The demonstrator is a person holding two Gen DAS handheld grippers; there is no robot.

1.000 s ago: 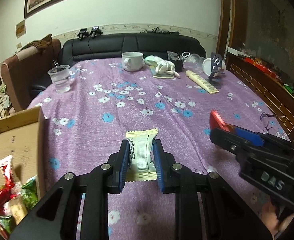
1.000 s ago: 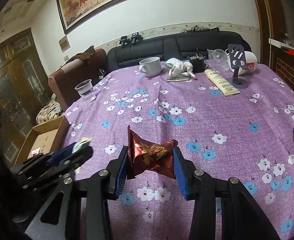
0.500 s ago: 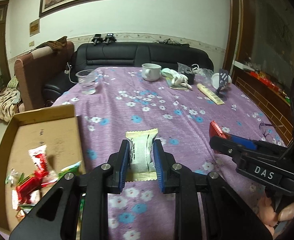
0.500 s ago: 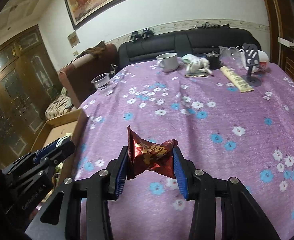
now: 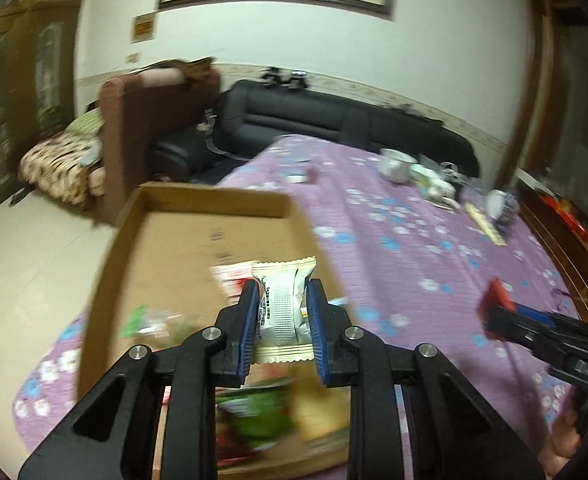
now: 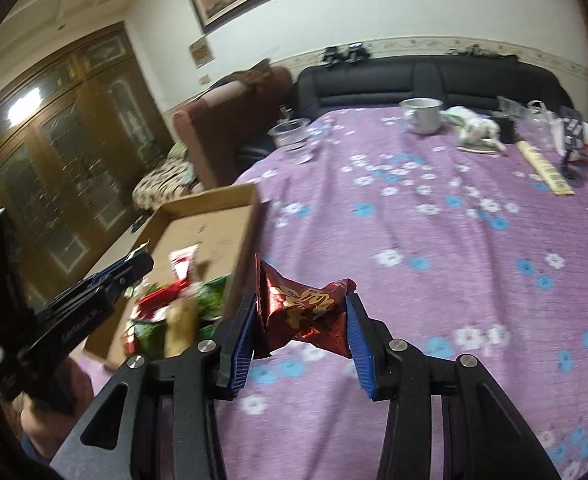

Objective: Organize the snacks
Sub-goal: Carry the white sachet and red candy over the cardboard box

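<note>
My left gripper [image 5: 281,324] is shut on a cream and white snack packet [image 5: 283,304] and holds it above the open cardboard box [image 5: 197,240]. The box holds several red and green snack packets [image 5: 253,412], blurred. My right gripper [image 6: 300,320] is shut on a dark red foil snack with gold print [image 6: 306,308], held above the purple tablecloth just right of the box [image 6: 249,204]. The left gripper shows in the right wrist view [image 6: 93,296] over the box; the right gripper shows in the left wrist view [image 5: 534,324].
The table has a purple flowered cloth [image 6: 454,240]. At its far end stand a plastic cup [image 6: 294,140], a white mug [image 6: 422,114], a cloth bundle [image 6: 478,130], a cream tube [image 6: 546,168] and a phone stand [image 6: 572,140]. A black sofa [image 5: 334,120] and brown armchair [image 5: 149,120] stand behind.
Both grippers have swung left with their snacks. The left gripper has gone from above the cloth to above the box. The right gripper has come close to the box's right wall.
</note>
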